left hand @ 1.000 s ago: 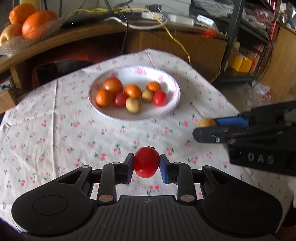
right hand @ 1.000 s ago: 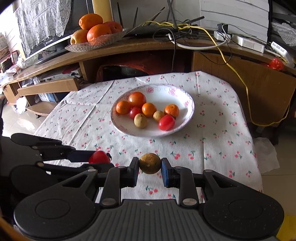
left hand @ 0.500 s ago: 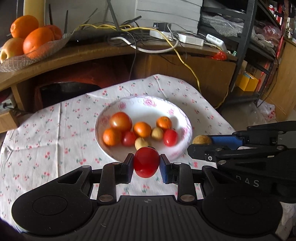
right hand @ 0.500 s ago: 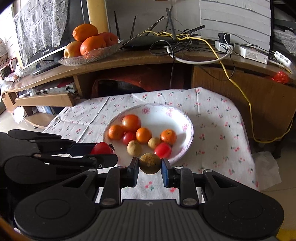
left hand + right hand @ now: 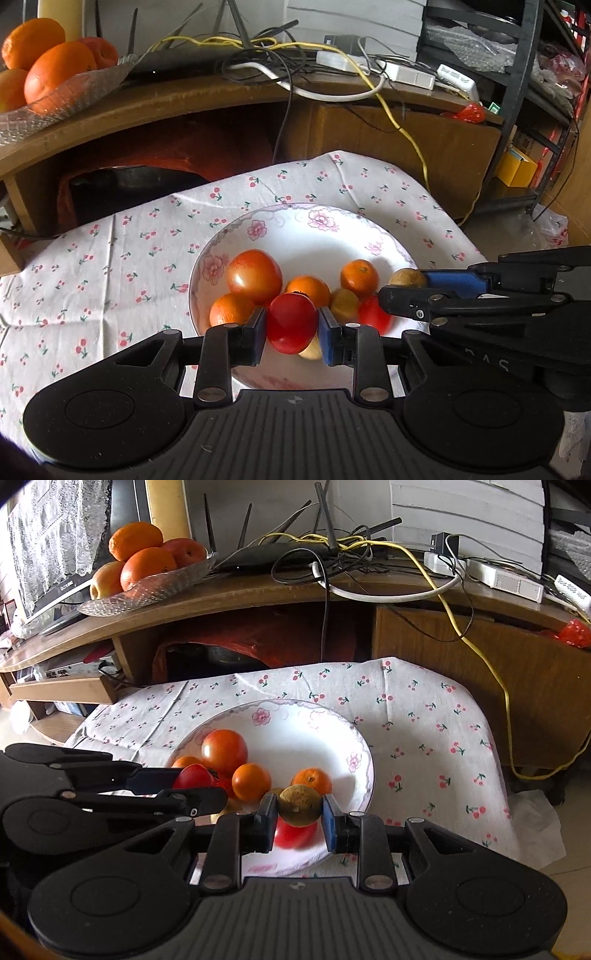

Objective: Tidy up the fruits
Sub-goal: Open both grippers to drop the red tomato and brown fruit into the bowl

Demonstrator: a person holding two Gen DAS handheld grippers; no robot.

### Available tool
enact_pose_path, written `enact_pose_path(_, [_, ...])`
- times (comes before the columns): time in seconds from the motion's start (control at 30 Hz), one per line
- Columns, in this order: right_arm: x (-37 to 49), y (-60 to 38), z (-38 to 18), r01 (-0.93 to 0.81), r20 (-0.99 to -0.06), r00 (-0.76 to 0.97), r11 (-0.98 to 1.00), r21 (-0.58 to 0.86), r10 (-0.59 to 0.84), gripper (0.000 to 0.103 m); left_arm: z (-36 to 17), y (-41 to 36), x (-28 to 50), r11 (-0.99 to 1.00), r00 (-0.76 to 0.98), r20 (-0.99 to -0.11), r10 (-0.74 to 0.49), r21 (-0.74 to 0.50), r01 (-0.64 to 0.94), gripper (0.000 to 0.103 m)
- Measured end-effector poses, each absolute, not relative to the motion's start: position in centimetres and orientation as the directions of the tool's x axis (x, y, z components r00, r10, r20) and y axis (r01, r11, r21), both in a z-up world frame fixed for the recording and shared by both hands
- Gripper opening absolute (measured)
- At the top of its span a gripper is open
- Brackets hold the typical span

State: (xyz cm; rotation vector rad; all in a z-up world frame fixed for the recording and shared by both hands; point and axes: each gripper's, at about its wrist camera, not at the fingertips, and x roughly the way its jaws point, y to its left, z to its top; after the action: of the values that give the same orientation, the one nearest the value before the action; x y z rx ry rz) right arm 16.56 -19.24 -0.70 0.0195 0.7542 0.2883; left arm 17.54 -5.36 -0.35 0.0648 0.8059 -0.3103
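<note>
Fruits were pinched over the plate, a red tomato by the left gripper and a brown fruit by the right gripper, and could be bounced out if dropped hard.

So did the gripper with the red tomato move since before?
Yes. The left gripper, shut on the red tomato, went forward over the cherry-print tablecloth and now hangs above the white plate, whose fruits sit just behind it.
</note>
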Motion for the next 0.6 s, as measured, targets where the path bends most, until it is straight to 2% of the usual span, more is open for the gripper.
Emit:
enact_pose_path(0.23, [17.41,-19.21,-1.02,-0.257,-0.665,0.696,0.959,0.123,0.272,0.027,-0.66,-5.16,18.24,0.954,0.647,-0.720,-0.251,-0.071,0.292,0.036])
enact_pose_path(0.6, [17.38,-19.56,-1.03,-0.247,-0.663,0.698,0.960,0.130,0.269,0.027,-0.46,-4.99,18.12,0.954,0.652,-0.715,-0.252,-0.071,0.291,0.043])
